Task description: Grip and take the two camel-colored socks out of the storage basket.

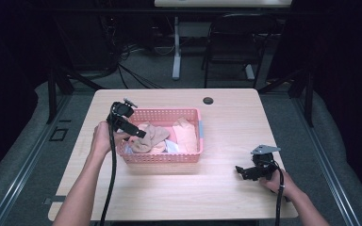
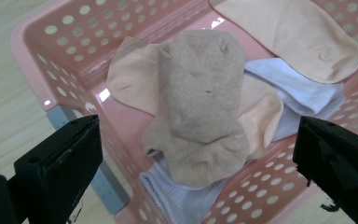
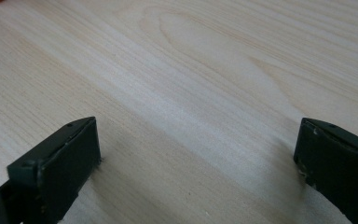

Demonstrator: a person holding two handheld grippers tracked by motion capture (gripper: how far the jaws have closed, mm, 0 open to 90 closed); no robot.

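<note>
High view: I've got the left claw [image 1: 133, 132] over the pink basket [image 1: 169, 157] near bench centre, jaws apart, nothing btwn them. Tan sock [image 2: 198, 116] lies on top of the pile straight ahead of it, long axis running away from the jaws. Right claw [image 1: 243, 172], also apart, rests near the bench's front-right corner, so left is nearer.

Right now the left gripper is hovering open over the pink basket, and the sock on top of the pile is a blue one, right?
Not quite: the top sock is beige, as the left gripper view shows. The left gripper does hover open over the pink basket.
</note>
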